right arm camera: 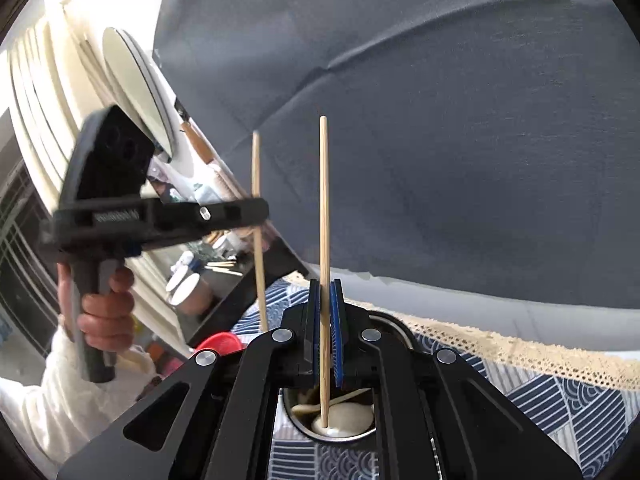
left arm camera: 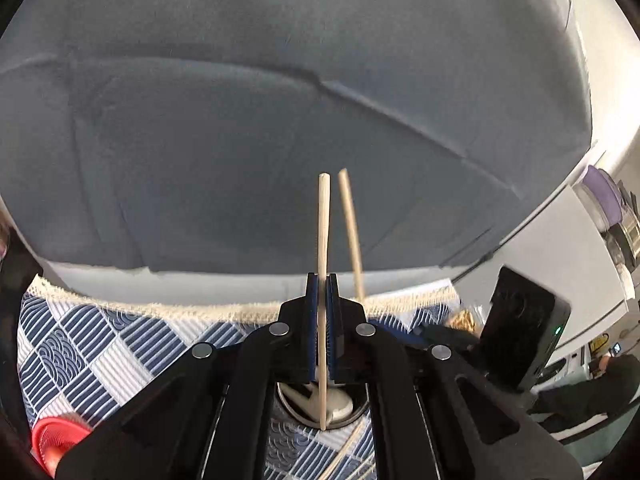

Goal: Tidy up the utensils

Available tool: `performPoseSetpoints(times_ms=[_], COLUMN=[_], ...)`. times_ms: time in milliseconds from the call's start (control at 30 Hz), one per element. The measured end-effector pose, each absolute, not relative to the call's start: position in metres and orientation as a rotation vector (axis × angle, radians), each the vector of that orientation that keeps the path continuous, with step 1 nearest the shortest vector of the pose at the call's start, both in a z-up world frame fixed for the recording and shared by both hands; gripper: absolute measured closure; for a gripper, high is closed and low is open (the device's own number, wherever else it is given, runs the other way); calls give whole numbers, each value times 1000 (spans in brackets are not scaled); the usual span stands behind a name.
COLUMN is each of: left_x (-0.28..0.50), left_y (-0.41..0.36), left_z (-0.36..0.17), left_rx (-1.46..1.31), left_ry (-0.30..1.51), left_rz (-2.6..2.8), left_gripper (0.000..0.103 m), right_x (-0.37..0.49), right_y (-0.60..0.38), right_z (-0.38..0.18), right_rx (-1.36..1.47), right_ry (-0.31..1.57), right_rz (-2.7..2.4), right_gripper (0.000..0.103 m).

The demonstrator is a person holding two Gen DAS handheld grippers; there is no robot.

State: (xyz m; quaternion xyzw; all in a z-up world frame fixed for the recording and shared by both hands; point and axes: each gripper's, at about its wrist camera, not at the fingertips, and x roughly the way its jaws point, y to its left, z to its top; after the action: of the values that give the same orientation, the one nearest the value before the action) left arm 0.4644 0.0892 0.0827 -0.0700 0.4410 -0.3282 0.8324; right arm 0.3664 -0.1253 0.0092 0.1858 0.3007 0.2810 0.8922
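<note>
A thin pale wooden chopstick (left arm camera: 323,280) is clamped upright in the closed left tongs (left arm camera: 322,280). Another like chopstick (right arm camera: 325,264) is pinched by the closed right tongs (right arm camera: 325,292), above a round steel holder (right arm camera: 384,322).

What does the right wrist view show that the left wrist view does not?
Only the right wrist view: a hand gripping the left tongs' handle, and stacked plates. Only the left wrist view: more chopsticks lying on the patterned cloth. Both: each tongs, left and right, shut on one chopstick, left chopstick, right chopstick, above a metal cup.
</note>
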Motion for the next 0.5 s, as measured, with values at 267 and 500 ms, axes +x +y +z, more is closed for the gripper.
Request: performPoseSetpoints(times_ms=[267,500], left_x=[447,435], left_y=[67,53], left_z=[76,50], left_rx=[-2,39], left_ry=[789,855], left_rz=[-624,-632], left_gripper=[99,99], right_x=[370,357], right_y=[-121,-115], right_z=[-8,-23], right_rx=[355,309], right_ry=[584,609], right_rz=[500,473], right_gripper=[98,98])
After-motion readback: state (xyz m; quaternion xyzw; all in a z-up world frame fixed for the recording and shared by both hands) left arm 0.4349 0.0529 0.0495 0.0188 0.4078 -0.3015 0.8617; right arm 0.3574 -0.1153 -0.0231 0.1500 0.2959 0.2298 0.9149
